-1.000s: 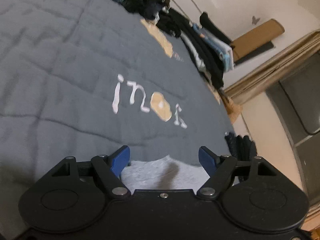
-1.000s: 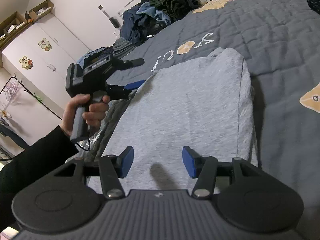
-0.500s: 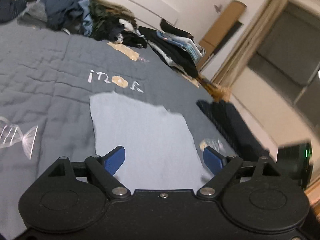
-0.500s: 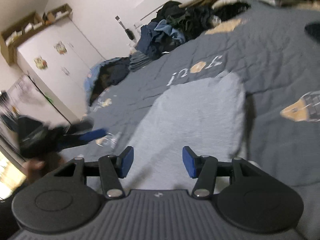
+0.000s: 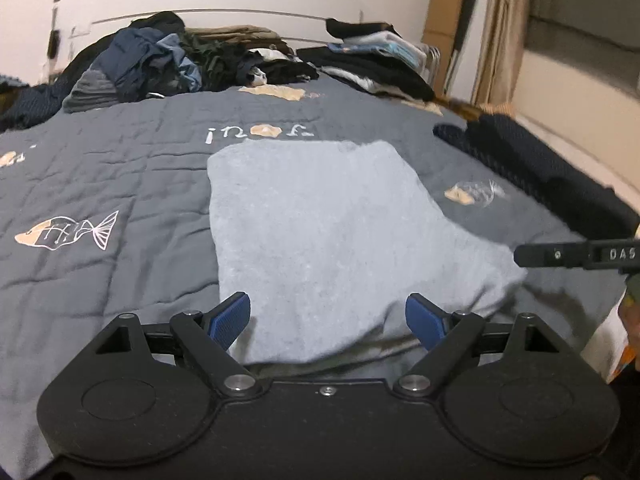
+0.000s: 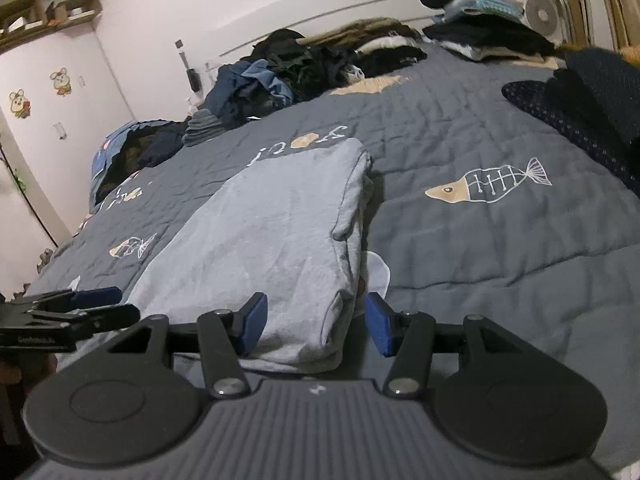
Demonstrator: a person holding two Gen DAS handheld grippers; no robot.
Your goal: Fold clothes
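A folded light grey garment (image 5: pixel 320 220) lies flat on the grey-blue quilt (image 5: pixel 120 168). My left gripper (image 5: pixel 328 318) hovers at its near edge, open wide, with cloth below the gap and no pad pressing on it. In the right wrist view the same garment (image 6: pixel 260 232) shows its thick folded side edge. My right gripper (image 6: pixel 314 324) stands half open over the near right corner, its pads on either side of the corner without pinching it. The left gripper (image 6: pixel 92 300) shows at the left edge, and the right gripper (image 5: pixel 576 256) shows at the right edge of the left wrist view.
A heap of loose dark and blue clothes (image 5: pixel 160 52) fills the bed's far end. Folded clothes (image 5: pixel 372 60) are stacked at the far right. A dark dotted garment (image 6: pixel 580 112) lies along the right side. Something small and white (image 6: pixel 378 276) peeks out beside the grey garment.
The left gripper swung back from the garment's far end to its near edge, rolled level and opened wider. The right gripper shifted to the near right corner. The garment stayed flat.
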